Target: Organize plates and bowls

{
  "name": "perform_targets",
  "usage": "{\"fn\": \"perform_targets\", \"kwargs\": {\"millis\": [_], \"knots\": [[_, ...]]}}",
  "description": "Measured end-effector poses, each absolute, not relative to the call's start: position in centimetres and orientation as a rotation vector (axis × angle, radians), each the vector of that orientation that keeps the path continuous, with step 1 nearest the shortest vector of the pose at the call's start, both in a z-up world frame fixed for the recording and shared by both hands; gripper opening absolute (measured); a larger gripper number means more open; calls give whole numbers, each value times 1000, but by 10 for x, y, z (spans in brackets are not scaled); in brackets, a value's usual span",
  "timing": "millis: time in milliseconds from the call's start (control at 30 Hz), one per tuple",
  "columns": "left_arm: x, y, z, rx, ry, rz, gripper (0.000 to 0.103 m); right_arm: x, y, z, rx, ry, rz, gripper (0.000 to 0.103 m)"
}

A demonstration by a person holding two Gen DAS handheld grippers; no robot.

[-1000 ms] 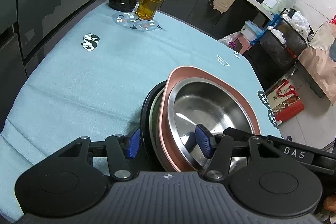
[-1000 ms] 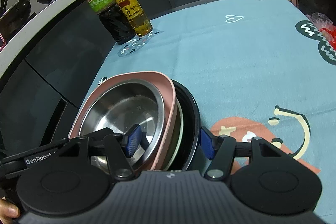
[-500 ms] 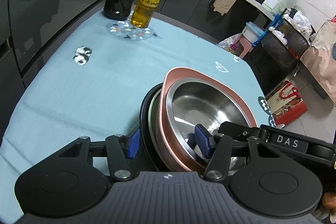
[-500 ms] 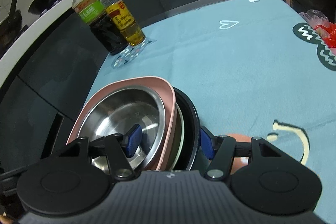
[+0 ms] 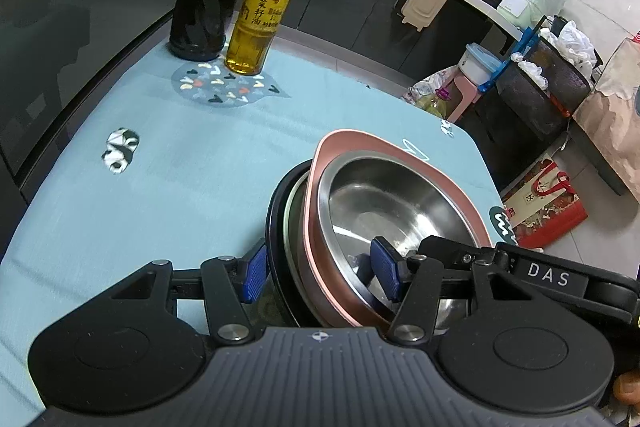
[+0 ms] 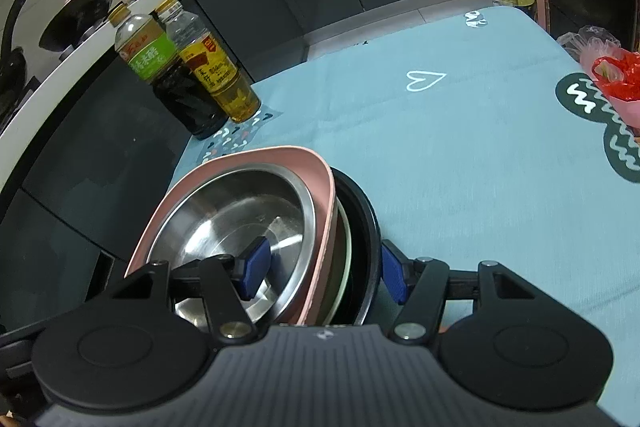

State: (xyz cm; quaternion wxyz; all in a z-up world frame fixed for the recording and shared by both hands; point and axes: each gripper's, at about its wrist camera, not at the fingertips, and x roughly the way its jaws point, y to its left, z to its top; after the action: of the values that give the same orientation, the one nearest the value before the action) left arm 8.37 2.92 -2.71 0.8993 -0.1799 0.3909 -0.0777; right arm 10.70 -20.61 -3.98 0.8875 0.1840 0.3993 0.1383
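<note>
Both grippers clamp nested stack rim: left gripper (image 5: 322, 273) and right gripper (image 6: 322, 273) jaws straddle steel bowl (image 5: 384, 203), pink plate (image 5: 452, 183), black dish (image 6: 366, 223)

The left gripper (image 5: 320, 273) reaches forward with its blue pads clamped across the stack of dishes (image 5: 384, 203), one pad outside and one inside. The right gripper (image 6: 326, 273) grips the same stack from the opposite side in the same way. A fingertip shows at the lower right edge of the left wrist view.
</note>
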Motion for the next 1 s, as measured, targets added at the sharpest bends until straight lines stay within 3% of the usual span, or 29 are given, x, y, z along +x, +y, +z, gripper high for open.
{"fn": "perform_targets", "kwargs": {"millis": [1000], "knots": [[197, 10, -33, -422, 836, -222, 51, 205, -234, -30, 395, 822, 222, 42]]}}
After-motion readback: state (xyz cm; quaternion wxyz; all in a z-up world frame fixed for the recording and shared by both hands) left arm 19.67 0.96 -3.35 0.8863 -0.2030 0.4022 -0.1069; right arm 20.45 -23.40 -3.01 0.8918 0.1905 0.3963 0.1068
